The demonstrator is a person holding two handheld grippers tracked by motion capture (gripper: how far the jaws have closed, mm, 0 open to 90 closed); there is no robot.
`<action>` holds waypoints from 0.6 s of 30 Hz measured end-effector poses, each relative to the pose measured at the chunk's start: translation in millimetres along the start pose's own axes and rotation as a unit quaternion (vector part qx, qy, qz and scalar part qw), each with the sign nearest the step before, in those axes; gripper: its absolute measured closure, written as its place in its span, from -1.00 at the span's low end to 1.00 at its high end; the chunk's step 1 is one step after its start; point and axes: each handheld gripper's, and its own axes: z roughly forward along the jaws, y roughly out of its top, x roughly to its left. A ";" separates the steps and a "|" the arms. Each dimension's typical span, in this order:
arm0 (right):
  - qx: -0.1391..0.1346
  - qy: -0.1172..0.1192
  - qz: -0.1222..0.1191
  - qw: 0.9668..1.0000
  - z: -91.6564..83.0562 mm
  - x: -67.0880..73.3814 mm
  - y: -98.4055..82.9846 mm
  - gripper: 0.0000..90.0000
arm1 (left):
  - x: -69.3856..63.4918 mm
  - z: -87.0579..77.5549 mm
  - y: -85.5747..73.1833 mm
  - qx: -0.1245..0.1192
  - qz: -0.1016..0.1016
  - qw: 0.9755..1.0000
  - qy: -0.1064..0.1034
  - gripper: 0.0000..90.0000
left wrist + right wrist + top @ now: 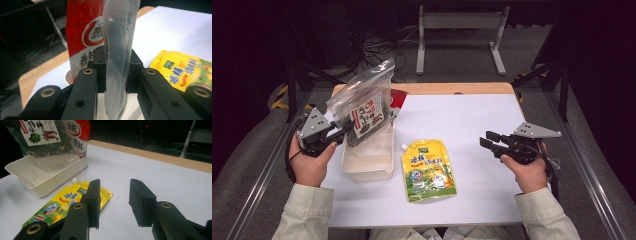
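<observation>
- I see the clear bag (364, 102) of dark dried contents, white label with red print, held upright and tilted above the white tray (368, 161) on the counter's left side.
- Its lower left edge sits pinched between my left gripper (343, 131) jaws.
- Seen edge-on in the left gripper view, it (117, 50) bulges slightly.

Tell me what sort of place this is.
Probably a lab or data-recording station, not a kitchen: a white-topped table boxed in by metal rails, loose cables on grey carpet in a dark room, and a person working a hand-held gripper over packaged food.
</observation>
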 end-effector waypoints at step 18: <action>0.002 0.005 0.004 1.000 0.8 -0.3 -1.4 0.34 | -0.6 -1.1 4.0 0.070 -0.009 0.997 -0.014 0.71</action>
